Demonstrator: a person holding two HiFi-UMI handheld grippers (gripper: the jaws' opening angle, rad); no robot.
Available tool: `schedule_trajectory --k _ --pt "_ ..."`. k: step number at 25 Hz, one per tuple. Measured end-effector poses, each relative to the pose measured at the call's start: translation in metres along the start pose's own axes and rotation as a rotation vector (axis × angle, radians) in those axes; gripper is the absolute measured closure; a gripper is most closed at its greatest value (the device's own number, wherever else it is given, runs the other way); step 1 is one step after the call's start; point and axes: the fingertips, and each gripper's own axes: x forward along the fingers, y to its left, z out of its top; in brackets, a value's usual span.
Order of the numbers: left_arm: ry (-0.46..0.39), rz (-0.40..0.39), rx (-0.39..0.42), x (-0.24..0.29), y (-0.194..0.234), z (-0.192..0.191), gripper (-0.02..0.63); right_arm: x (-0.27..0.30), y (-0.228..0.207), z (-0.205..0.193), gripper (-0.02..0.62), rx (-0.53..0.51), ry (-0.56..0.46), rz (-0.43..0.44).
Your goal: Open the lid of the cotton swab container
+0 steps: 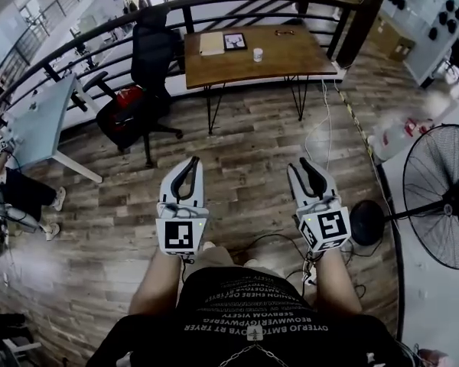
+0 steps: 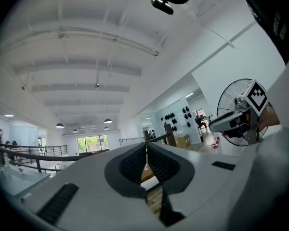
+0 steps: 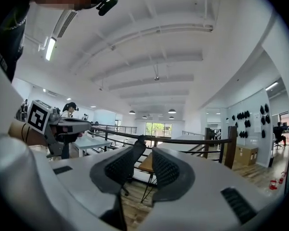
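A small white round container stands on a wooden table far ahead, well beyond both grippers. I hold my left gripper and my right gripper side by side at waist height over the wooden floor, both pointing toward that table. The left gripper has its ribbed pads pressed together with nothing in them. The right gripper shows a narrow gap between its pads, and only the distant room appears through it. Each gripper view also catches the other gripper, the right gripper and the left gripper.
A notebook and a framed picture lie on the wooden table. A black office chair stands to its left, a pale table further left. A floor fan stands at the right. A dark railing runs behind; cables lie on the floor.
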Motion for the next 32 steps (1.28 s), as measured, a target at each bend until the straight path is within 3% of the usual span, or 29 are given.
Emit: schedule_trajectory --k 5,11,23,32 --pt "0.027 0.009 -0.003 0.021 0.022 -0.014 0.574 0.032 -0.009 -0.006 0.442 0.018 0.002 0.01" --pt "0.036 -0.019 -0.003 0.085 0.054 -0.033 0.574 0.095 -0.027 -0.009 0.436 0.027 0.01 -0.015" --pt "-0.026 -0.087 0.031 0.207 0.114 -0.05 0.574 0.227 -0.055 -0.007 0.434 0.027 0.02 -0.054" --pt "-0.041 -0.126 -0.049 0.256 0.152 -0.065 0.574 0.282 -0.064 -0.005 0.434 0.009 0.052 -0.09"
